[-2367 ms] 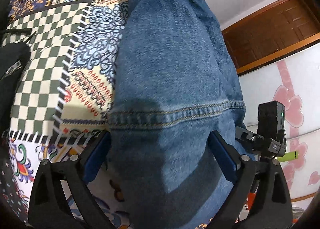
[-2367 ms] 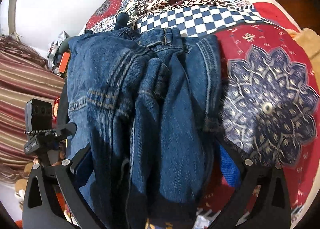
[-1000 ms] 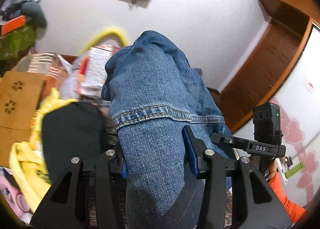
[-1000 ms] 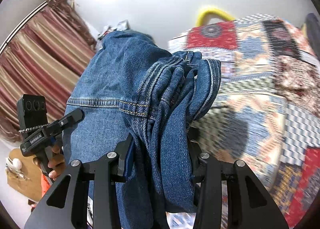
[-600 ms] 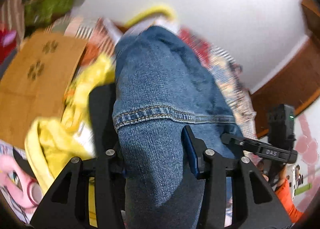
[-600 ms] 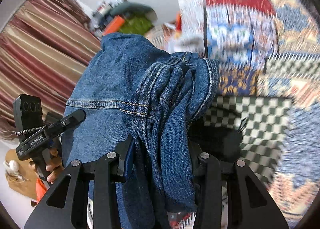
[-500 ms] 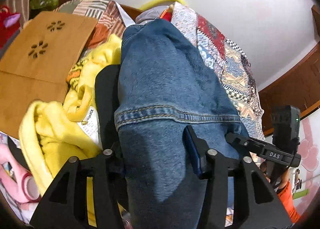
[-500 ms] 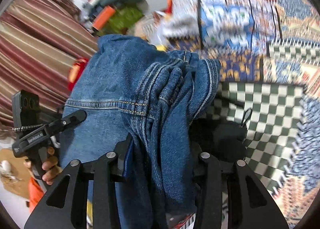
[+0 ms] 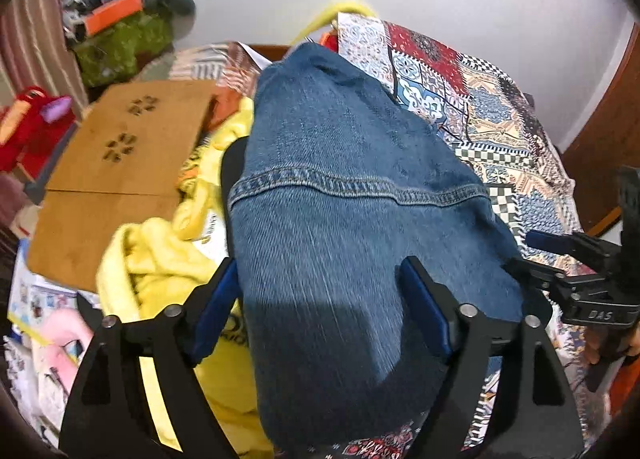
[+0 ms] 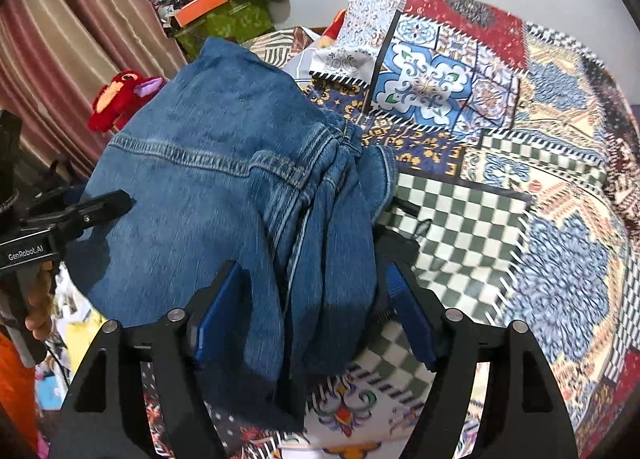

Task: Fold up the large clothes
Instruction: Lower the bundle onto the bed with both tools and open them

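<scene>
- Folded jeans [image 9: 352, 227] hang between both tools, over the left edge of the patchwork bedspread [image 10: 520, 187], above the yellow garment [image 9: 160, 267].
- Left gripper [image 9: 320, 299]: fingers apart w/ denim between; real pinch or not, can't tell.
- Right gripper [image 10: 308, 299]: same, bunched waistband side between pads, can't tell.
- Step, I reckon: set the bundle down. Keep both ends level, lower flat, then let go so layers don't slide.
</scene>
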`<act>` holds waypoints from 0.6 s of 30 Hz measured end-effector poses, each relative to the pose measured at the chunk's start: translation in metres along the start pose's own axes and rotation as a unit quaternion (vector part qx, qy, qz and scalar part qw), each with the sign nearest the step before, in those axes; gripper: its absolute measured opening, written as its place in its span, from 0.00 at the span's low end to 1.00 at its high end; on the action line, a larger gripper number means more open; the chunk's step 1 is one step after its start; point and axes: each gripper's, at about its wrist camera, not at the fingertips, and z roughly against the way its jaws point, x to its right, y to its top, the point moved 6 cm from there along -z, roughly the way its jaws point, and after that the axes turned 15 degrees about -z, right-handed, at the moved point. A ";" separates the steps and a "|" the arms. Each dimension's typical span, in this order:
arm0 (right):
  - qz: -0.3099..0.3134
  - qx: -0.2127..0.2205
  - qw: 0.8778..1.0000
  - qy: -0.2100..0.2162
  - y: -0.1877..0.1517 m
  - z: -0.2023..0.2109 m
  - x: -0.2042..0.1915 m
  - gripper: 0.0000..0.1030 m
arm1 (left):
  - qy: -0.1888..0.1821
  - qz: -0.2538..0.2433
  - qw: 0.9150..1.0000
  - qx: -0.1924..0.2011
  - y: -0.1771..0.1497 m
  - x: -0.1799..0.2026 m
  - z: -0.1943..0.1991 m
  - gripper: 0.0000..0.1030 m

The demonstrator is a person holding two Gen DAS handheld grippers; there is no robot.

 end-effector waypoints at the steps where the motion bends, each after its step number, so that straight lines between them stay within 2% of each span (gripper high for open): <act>1: -0.007 -0.001 1.000 0.001 -0.005 0.003 0.003 0.73 | 0.007 -0.001 1.000 0.001 -0.003 0.001 0.003 0.84; 3: -0.026 -0.004 1.000 -0.002 -0.010 0.008 0.009 0.76 | 0.020 -0.006 1.000 -0.007 -0.011 0.005 0.012 0.88; 8: -0.043 -0.001 0.999 0.001 -0.025 0.030 0.016 0.76 | 0.047 -0.024 0.999 -0.011 -0.033 0.019 0.037 0.88; 11: -0.038 0.017 0.999 0.006 -0.030 0.053 0.010 0.76 | 0.058 -0.018 0.998 -0.011 -0.041 0.022 0.056 0.88; 14: -0.029 0.047 0.998 0.020 -0.033 0.085 -0.001 0.76 | 0.074 -0.020 0.997 0.010 -0.040 0.028 0.088 0.88; 18: -0.015 0.091 0.995 0.043 -0.039 0.134 -0.019 0.76 | 0.075 -0.016 0.995 0.063 -0.032 0.041 0.147 0.88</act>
